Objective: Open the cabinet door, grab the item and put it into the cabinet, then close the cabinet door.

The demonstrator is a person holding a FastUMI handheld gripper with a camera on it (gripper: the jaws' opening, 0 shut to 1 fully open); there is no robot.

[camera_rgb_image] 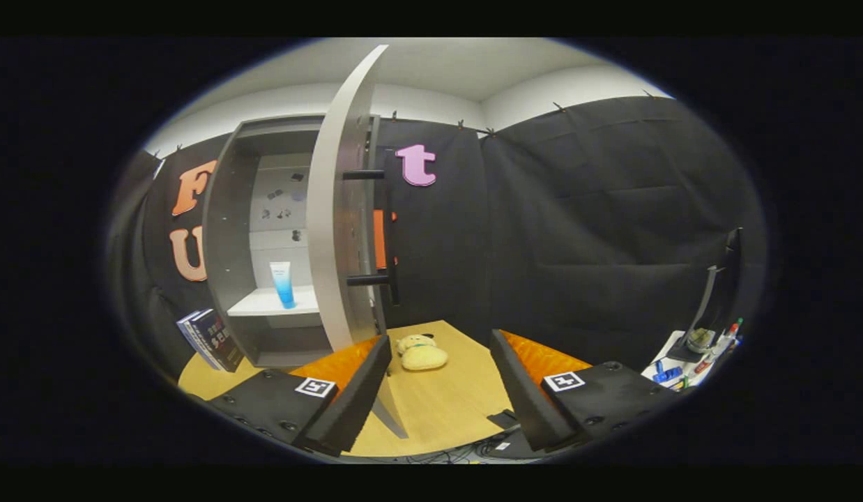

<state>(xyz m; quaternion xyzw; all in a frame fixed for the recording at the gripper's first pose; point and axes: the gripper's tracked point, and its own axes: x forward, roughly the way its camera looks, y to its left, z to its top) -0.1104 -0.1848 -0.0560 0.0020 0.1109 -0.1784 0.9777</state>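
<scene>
A grey cabinet (231, 230) stands on the wooden table (445, 404) beyond my left finger. Its door (337, 209) is swung open toward me, edge-on, with a black bar handle (390, 230) on its right face. On the white shelf (264, 304) inside stands a blue and white tube (283, 284), upright. My gripper (440, 362) is open and holds nothing. The door's lower edge comes down just beside my left fingertip (376, 362). A yellow plush toy (421, 353) lies on the table just ahead, between the fingers.
Books (210, 339) lean against the cabinet's lower left side. A side table with bottles, pens and a dark stand (703, 341) sits far right beyond my right finger. Cables and a small black object (502, 420) lie at the table's near edge.
</scene>
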